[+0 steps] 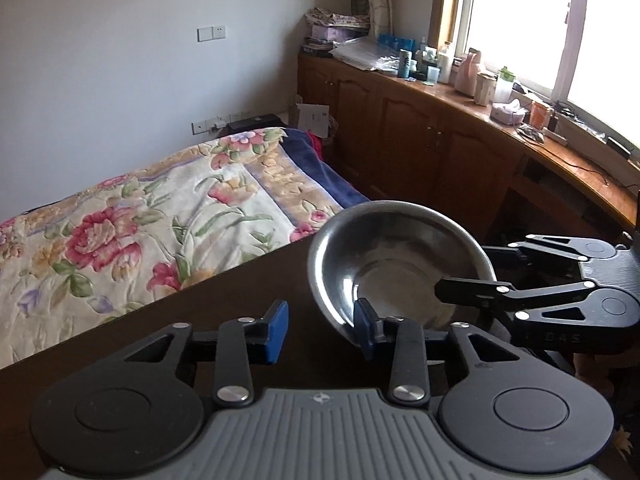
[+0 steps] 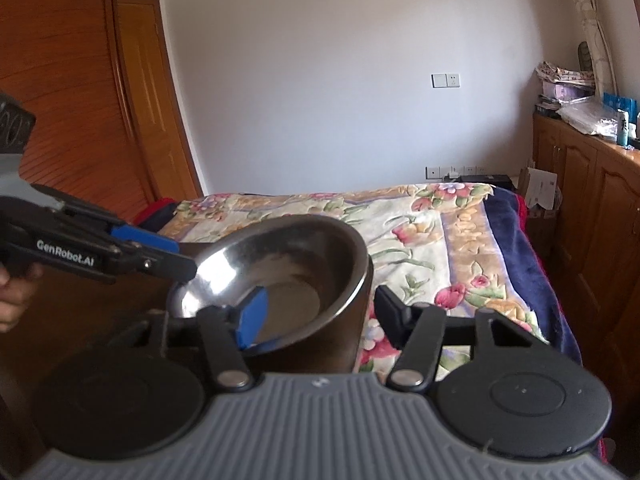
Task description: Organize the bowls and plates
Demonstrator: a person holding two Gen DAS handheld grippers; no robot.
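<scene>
A steel bowl (image 1: 400, 264) is tilted at the corner of a dark wooden table (image 1: 168, 332). My left gripper (image 1: 322, 332) is open; its right blue pad sits inside the bowl's near rim, the left pad outside over the table. My right gripper (image 1: 464, 272) comes in from the right, one finger inside the bowl, the other outside. In the right wrist view the bowl (image 2: 288, 276) lies between the open fingers of my right gripper (image 2: 320, 314), the left blue pad inside the rim. The left gripper (image 2: 160, 254) reaches the bowl's left rim.
A bed with a floral blanket (image 1: 132, 232) lies beyond the table. A wooden cabinet counter (image 1: 460, 128) with bottles and clutter runs under the window at right. A wooden wardrobe (image 2: 72, 100) stands at left in the right wrist view.
</scene>
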